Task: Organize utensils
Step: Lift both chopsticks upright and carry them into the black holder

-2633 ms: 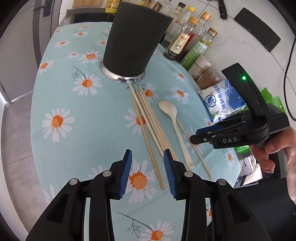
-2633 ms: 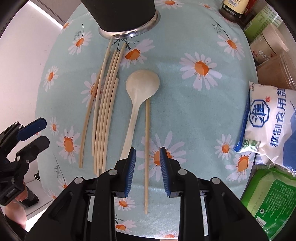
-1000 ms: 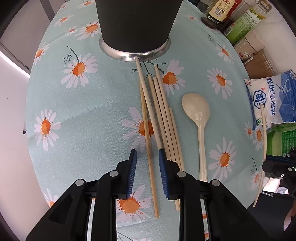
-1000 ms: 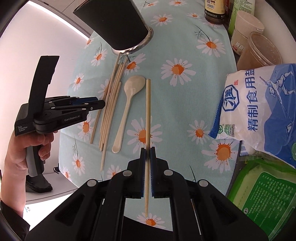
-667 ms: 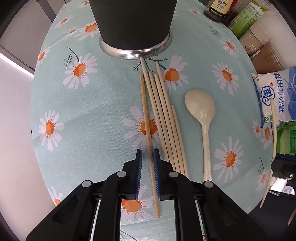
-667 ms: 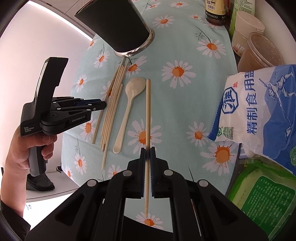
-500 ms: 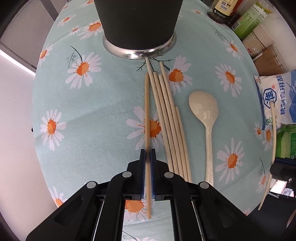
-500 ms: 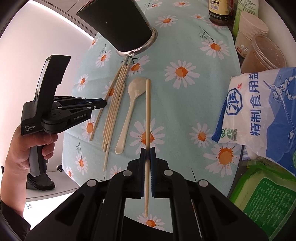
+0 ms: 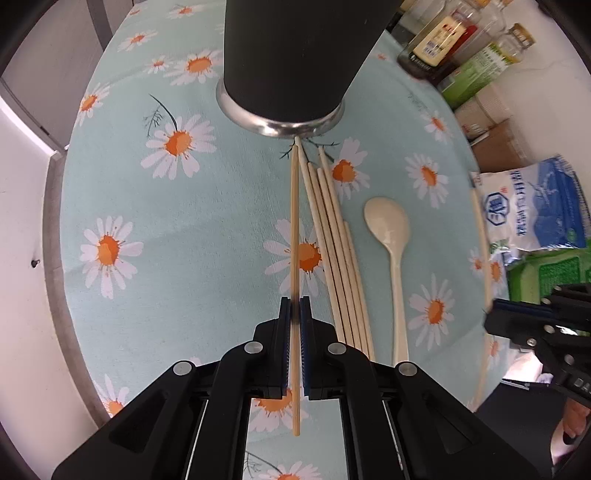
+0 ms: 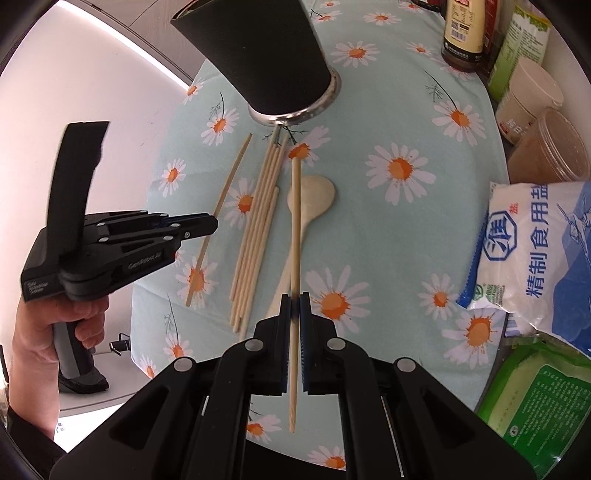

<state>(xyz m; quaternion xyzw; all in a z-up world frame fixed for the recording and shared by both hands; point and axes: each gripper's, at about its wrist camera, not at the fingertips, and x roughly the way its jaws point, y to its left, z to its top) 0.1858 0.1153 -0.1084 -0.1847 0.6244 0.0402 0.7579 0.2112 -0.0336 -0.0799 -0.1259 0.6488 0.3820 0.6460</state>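
Note:
My left gripper (image 9: 294,310) is shut on one wooden chopstick (image 9: 294,221), which runs forward toward the base of the black utensil cup (image 9: 295,55). Just to its right, several more chopsticks (image 9: 332,240) lie side by side on the daisy tablecloth, next to a cream spoon (image 9: 388,225). My right gripper (image 10: 294,306) is shut on another chopstick (image 10: 295,221), held above the spoon (image 10: 317,195) and pointing at the cup (image 10: 258,55). In the right wrist view the left gripper (image 10: 199,225) holds its chopstick (image 10: 221,199) left of the bundle (image 10: 258,229).
A bag of salt (image 10: 535,258) and a green packet (image 10: 535,406) lie at the table's right edge. Sauce bottles (image 10: 461,29) and lidded tubs (image 10: 546,147) stand at the back right. The round table drops off close on the left, by a person's hand (image 10: 44,332).
My left gripper closed on the leftmost chopstick and pulled it away from the bundle. The right gripper kept its chopstick and drifted left over the spoon.

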